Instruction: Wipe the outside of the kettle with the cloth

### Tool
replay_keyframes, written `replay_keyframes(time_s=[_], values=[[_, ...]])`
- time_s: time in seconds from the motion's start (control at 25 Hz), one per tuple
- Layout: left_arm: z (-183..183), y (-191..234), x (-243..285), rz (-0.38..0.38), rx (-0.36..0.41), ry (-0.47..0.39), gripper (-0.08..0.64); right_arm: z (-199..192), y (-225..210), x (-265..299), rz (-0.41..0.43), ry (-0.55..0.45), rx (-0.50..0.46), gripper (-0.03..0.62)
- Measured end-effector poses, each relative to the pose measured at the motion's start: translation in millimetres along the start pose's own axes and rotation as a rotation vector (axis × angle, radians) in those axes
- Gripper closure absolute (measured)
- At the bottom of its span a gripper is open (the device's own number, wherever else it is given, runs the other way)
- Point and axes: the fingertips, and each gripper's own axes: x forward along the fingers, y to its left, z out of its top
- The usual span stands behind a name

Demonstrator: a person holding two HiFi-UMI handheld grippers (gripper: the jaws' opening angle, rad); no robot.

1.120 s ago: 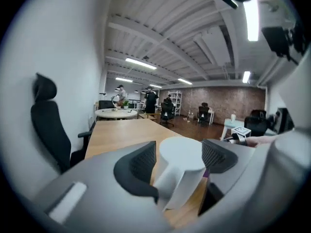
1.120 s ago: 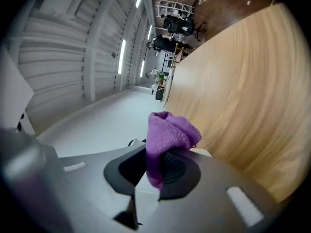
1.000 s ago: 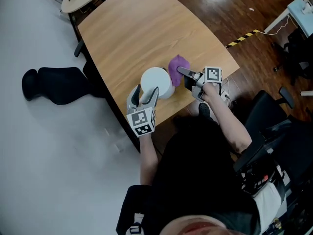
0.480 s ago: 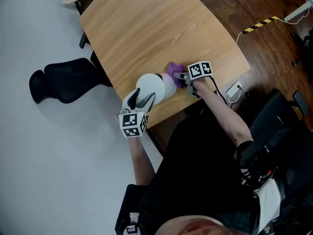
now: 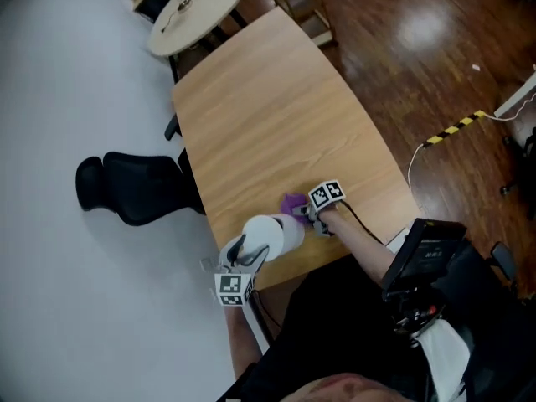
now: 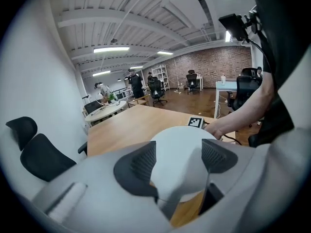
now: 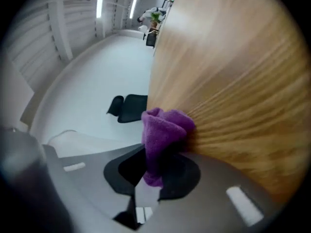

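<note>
While the round white kettle [image 5: 270, 234] stands close to the pale wooden worktop's [image 5: 276, 107] near edge in the head view, the crumpled purple cloth [image 5: 292, 203] sits just beside it. In the left gripper view, the left claw [image 6: 179, 161] is spread wide at the kettle's near side and not clamped on it, so a hard wipe could shove the kettle off the edge. In the right gripper view, the right claw [image 7: 153, 174] pinches the cloth by a small fold, which may slip free.
</note>
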Motion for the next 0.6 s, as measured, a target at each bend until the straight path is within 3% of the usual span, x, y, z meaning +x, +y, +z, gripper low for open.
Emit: replay_keyframes(time_s=[0.08, 0.16, 0.24, 0.32, 0.4, 0.48, 0.56, 0.6], values=[[28.6, 19.0, -10.1, 0.018, -0.074, -0.105, -0.032, 5.4, -18.7, -4.0, -0.117, 0.02, -0.021, 0.543], [38.5, 63.8, -37.0, 0.036, -0.253, -0.213, -0.035, 25.3, -5.3, -11.4, -0.194, 0.03, -0.095, 0.541], [6.0, 112.6, -66.7, 0.034, -0.407, -0.241, -0.035, 44.1, 13.2, -25.7, -0.233, -0.006, -0.132, 0.541], [-62.7, 134.9, -69.1, -0.024, -0.466, -0.163, -0.035, 56.7, 27.9, -41.5, -0.238, -0.08, -0.11, 0.541], [-126.7, 125.0, -53.8, -0.098, -0.442, -0.067, -0.035, 44.3, 31.6, -44.9, -0.237, -0.123, -0.067, 0.541], [-175.9, 96.8, -53.3, -0.139, -0.379, -0.033, -0.037, -3.0, 21.1, -32.7, -0.236, -0.125, -0.045, 0.541], [-230.9, 69.5, -57.7, -0.113, -0.288, -0.046, -0.037, -41.1, 0.0, -23.4, -0.241, -0.133, -0.092, 0.541], [-242.1, 64.3, -33.8, -0.098, -0.232, -0.096, -0.037, -28.0, -9.1, -29.5, -0.251, -0.153, -0.161, 0.541]])
